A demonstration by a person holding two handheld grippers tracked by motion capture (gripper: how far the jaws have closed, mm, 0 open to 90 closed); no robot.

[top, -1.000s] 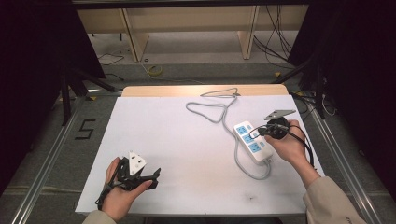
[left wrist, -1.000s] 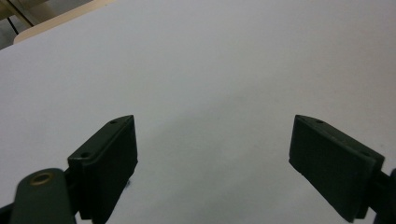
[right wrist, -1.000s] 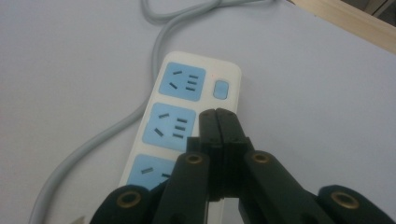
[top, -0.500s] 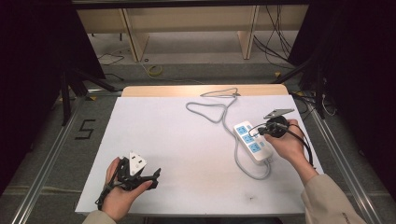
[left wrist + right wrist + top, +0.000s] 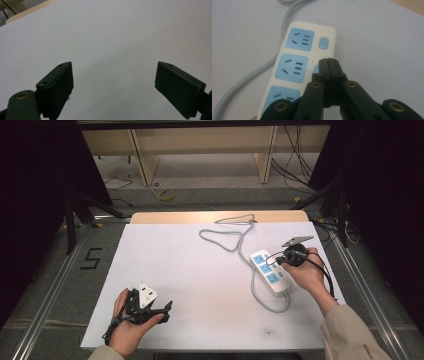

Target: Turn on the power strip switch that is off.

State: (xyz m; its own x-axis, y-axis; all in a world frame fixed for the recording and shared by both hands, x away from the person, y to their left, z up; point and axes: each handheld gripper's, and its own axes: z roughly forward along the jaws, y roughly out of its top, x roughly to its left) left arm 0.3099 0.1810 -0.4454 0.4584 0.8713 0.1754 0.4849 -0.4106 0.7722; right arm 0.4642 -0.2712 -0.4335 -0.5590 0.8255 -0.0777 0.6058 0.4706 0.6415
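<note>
A white power strip [image 5: 269, 272] with three blue socket faces lies on the right of the white table; its grey cord [image 5: 235, 236] loops toward the far edge. In the right gripper view the power strip [image 5: 299, 67] shows two blue switch buttons along its side. My right gripper [image 5: 327, 61] is shut, jaws pressed together with nothing between them, tips right over the middle switch button [image 5: 316, 69]. From the high view my right gripper [image 5: 280, 261] sits at the strip's right edge. My left gripper [image 5: 162, 310] rests near the front left, and my left gripper [image 5: 113, 80] stands open over bare table.
The white tabletop [image 5: 190, 270] has bare room in the middle and on the left. A wooden strip [image 5: 200, 216] runs along the far edge. Cables [image 5: 295, 160] lie on the floor beyond the table, and metal rails [image 5: 45, 310] flank both sides.
</note>
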